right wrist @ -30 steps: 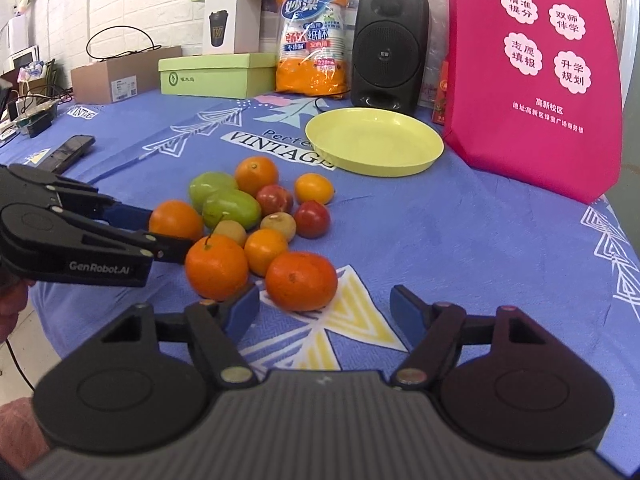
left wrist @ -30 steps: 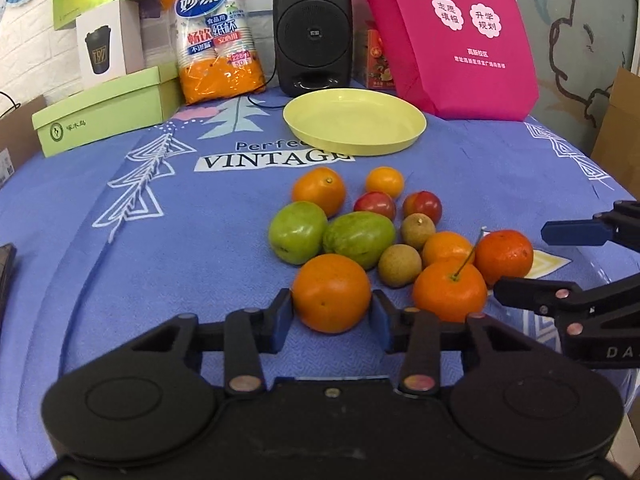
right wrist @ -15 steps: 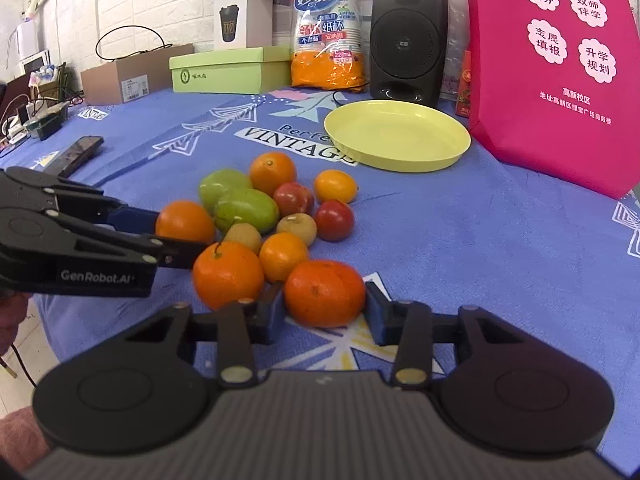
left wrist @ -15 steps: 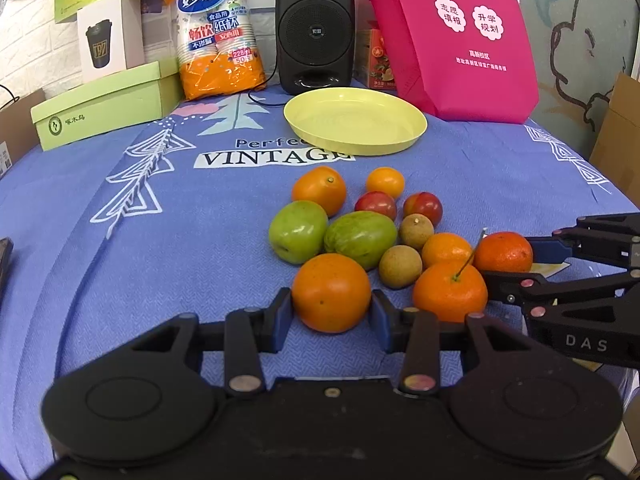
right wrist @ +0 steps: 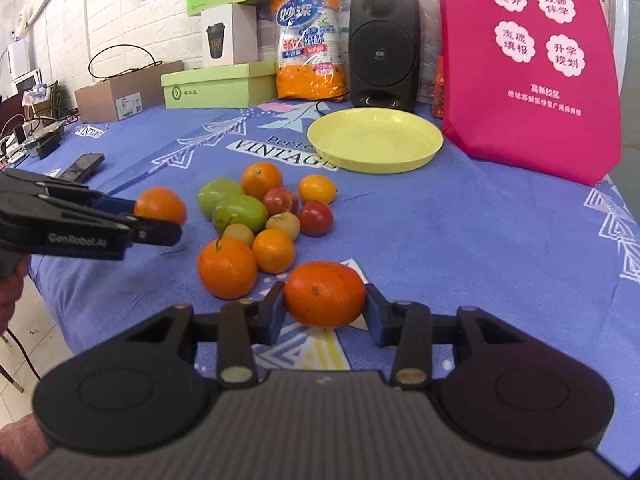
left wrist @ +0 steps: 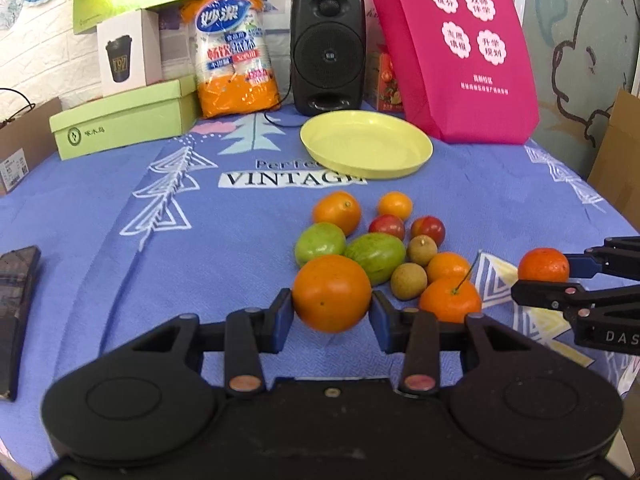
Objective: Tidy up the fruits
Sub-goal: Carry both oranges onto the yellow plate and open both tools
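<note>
The left gripper [left wrist: 331, 312] is closed on a large orange [left wrist: 331, 293], held just above the desk [left wrist: 120, 216]. The right gripper [right wrist: 325, 312] is closed on a tangerine [right wrist: 325, 294], likewise held off the cloth. Both fruits appear firm, round and moderately light; smooth rind may slip, so grip across the widest part. The yellow plate [left wrist: 366, 145], the likely destination, stands beyond the remaining fruit pile [left wrist: 376, 240].

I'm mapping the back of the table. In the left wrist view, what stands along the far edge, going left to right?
Green shoe box → white cup box → orange bag of paper cups → black speaker → pink bag.
</note>
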`<state>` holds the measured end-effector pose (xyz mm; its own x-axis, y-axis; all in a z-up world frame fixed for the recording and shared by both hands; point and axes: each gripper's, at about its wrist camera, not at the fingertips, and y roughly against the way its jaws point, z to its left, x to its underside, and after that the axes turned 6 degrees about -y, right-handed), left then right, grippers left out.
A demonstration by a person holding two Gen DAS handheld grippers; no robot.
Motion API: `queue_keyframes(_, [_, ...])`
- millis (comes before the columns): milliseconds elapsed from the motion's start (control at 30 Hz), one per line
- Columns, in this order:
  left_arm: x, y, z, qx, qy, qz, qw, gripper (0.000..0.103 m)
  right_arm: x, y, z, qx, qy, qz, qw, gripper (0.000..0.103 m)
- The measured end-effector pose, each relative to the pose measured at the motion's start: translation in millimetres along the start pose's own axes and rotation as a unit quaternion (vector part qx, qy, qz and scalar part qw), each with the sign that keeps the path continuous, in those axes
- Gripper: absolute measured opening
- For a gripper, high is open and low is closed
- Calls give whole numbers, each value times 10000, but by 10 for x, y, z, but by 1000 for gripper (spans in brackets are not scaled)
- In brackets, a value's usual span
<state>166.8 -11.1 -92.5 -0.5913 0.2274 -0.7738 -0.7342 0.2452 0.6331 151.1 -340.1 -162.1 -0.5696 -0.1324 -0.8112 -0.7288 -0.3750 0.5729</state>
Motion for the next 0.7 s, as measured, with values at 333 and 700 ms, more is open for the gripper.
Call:
queue_keyframes(333, [-552,44,25,27,-425,-385,9984,40,-471,124,-112,73,212,-483,9986,39])
queue_keyframes(700, [-1353,-948,-63,219,-743,-220,9968,40,-1248,-598,-363,55,233,-483,9985,39])
